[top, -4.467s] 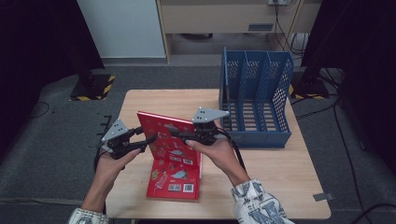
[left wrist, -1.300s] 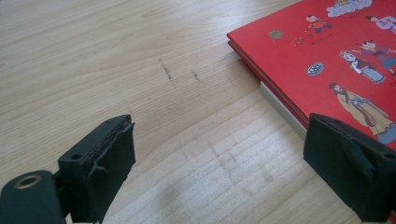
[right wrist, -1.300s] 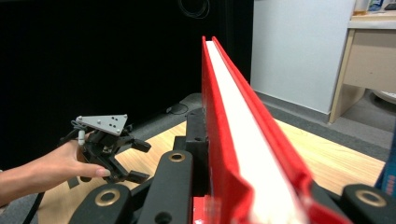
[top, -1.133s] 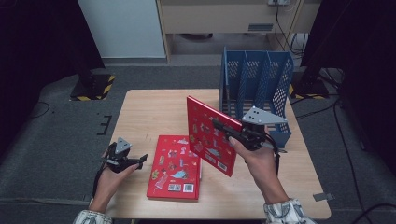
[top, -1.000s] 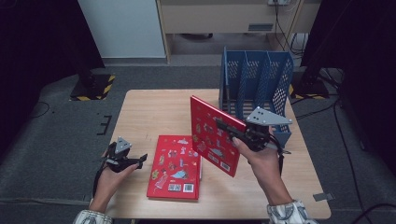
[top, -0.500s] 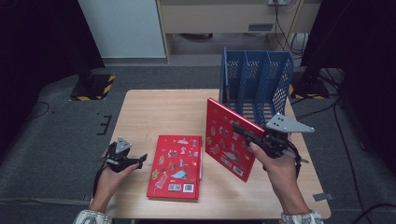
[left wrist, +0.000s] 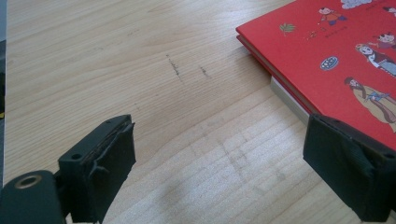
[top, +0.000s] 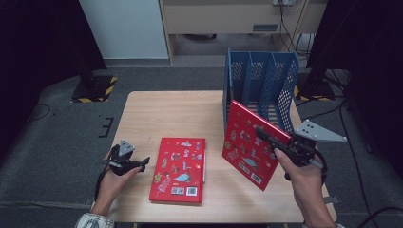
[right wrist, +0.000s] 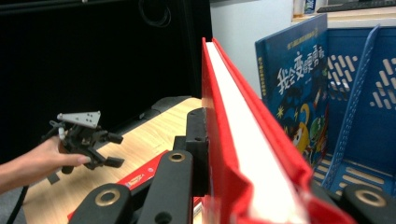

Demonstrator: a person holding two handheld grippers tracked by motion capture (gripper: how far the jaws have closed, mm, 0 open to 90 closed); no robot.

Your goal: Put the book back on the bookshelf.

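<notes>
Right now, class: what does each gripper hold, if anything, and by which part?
The right gripper clamps the upright red book across its covers at the page edge. The left gripper is open, holding nothing.

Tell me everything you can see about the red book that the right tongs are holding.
The red book is a thin hardcover with small cartoon figures and a white barcode label on its cover. In the right gripper view its white page block shows between the red boards. It is lifted off the table, upright and tilted, in front of the blue file rack. The right tongs are shut on its edge; nothing else visibly touches it.
</notes>
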